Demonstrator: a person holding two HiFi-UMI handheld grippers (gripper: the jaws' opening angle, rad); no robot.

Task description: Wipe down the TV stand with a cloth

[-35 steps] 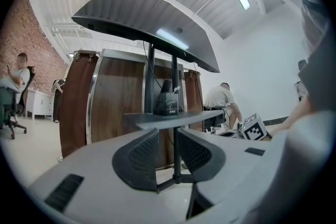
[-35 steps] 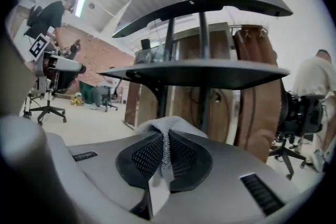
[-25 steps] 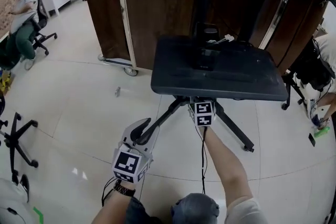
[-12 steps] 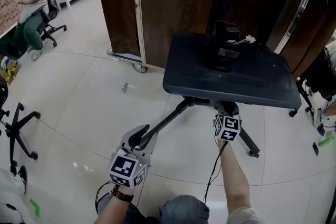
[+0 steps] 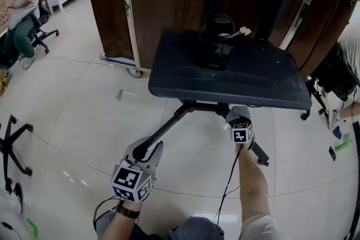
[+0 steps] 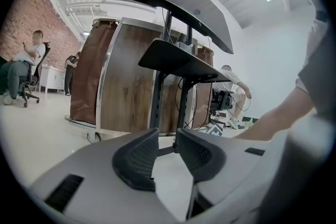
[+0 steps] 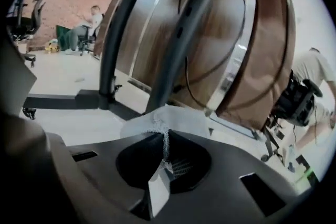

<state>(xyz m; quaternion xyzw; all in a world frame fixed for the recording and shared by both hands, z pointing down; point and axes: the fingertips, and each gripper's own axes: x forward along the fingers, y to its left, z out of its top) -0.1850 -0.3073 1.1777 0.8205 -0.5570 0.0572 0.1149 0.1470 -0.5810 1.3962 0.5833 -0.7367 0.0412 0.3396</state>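
A thin white mesh cloth, pinched at its fold by the right tongs, which are closed tight on it, is held low under the front edge of the dark grey TV stand at the centre of the head view. This placement apparently lets the wad reach the black metal column and the splayed black legs rather than the stand's flat top. The cloth bunches out ahead of the tongs, near the column, though contact cannot be confirmed. The left tongs, at the lower left of the head view, hang over the pale tiled floor with their ribbed pads a narrow gap apart and nothing between them, seemingly out of the way as a spare hand. Behind the stand, a tall brown wood-grain partition on castors fills the top of the frame. A seated person is at upper left.
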